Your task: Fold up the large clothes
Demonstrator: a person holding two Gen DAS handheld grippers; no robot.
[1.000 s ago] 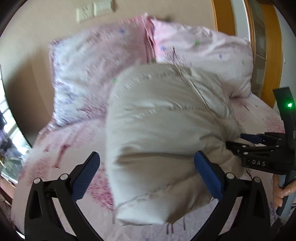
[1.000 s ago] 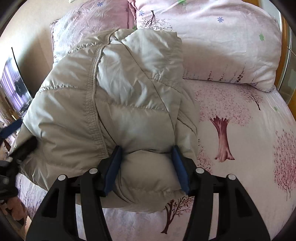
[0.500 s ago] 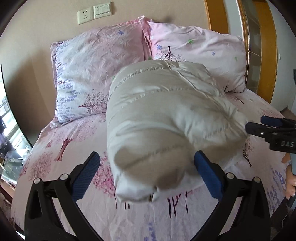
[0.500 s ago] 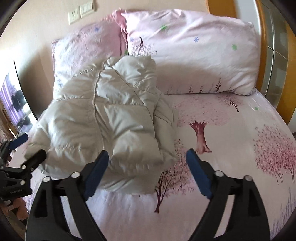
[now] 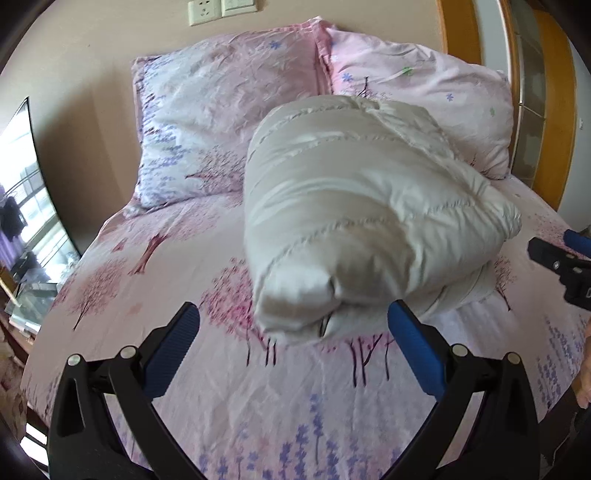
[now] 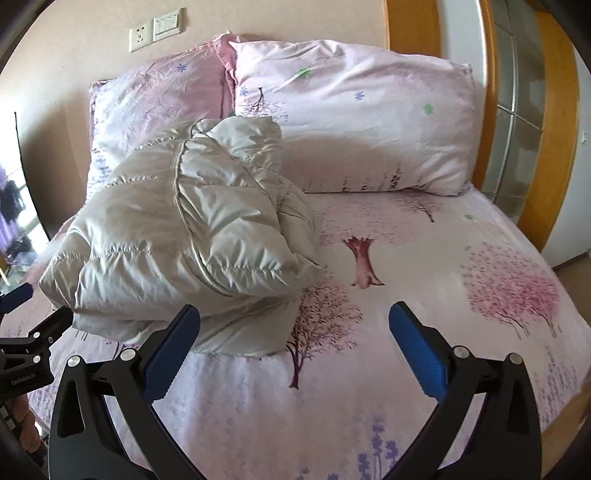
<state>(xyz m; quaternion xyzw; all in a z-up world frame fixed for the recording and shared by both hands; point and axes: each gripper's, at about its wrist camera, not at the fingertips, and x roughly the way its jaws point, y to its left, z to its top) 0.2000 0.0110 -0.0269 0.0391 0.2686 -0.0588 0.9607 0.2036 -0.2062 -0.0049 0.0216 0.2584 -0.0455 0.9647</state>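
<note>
Right wrist: one jacket (image 6: 192, 236), two pillows (image 6: 354, 122).

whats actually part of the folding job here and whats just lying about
Part of the job:
puffy jacket, folded in a bundle on the bed
left gripper, open
right gripper, jaws opening, nothing between them

Just lying about:
two pillows
wall socket
</note>
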